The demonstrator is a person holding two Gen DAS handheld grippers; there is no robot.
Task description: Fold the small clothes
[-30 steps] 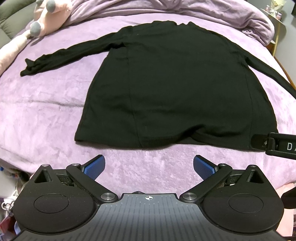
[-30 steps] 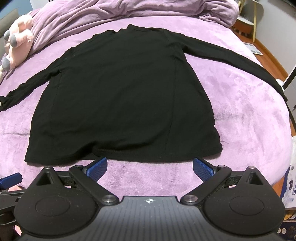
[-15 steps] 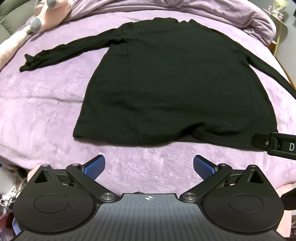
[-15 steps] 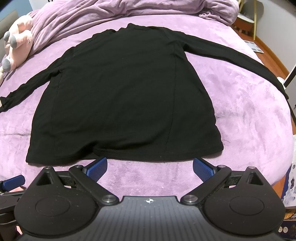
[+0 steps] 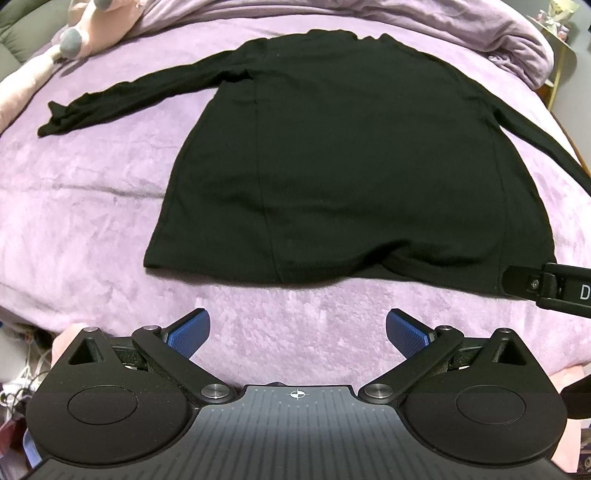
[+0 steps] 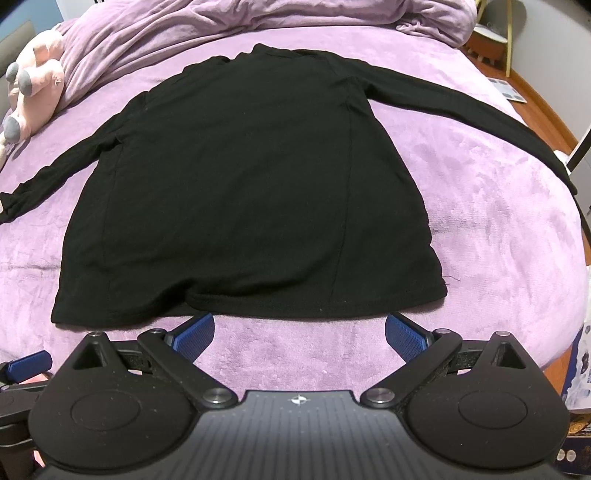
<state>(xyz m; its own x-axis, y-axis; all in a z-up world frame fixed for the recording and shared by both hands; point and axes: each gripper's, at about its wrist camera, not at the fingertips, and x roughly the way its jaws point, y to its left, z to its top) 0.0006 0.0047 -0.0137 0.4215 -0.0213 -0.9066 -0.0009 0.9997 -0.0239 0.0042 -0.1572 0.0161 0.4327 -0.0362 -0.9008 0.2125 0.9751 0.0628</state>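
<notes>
- We see a black long-sleeved top (image 5: 347, 158) lying flat on a purple plush blanket (image 5: 85, 206), hem toward us, neck toward the far side; in the right wrist view the same top (image 6: 243, 184) fills the middle of the bed.
- Both sleeves are spread out to the sides. The left sleeve (image 5: 136, 96) ends in a bunched cuff; the right sleeve (image 6: 461, 110) runs out to the blanket's right edge.
- The hem is not quite flat: we note a small fold or overlap near its middle (image 5: 391, 258).
- Left gripper (image 5: 297, 332): jaws spread wide, nothing between the blue pads (image 5: 186, 332). It hovers over bare blanket just short of the hem, not touching the fabric.
- Right gripper (image 6: 299, 334): jaws likewise wide apart and empty. The tips of its blue pads (image 6: 404, 336) sit just at the hem; whether they touch the cloth we cannot tell.
- In the left wrist view, a black finger of the right gripper (image 5: 546, 286) enters from the right edge, at the top's lower right corner.
- In the right wrist view, a blue pad of the left gripper (image 6: 27, 365) shows at the lower left, near the lower left corner of the hem.
- A pink plush toy (image 6: 33, 96) lies at the far left of the bed, apart from the top.
- A rumpled purple duvet (image 6: 258, 18) is heaped beyond the neck.
</notes>
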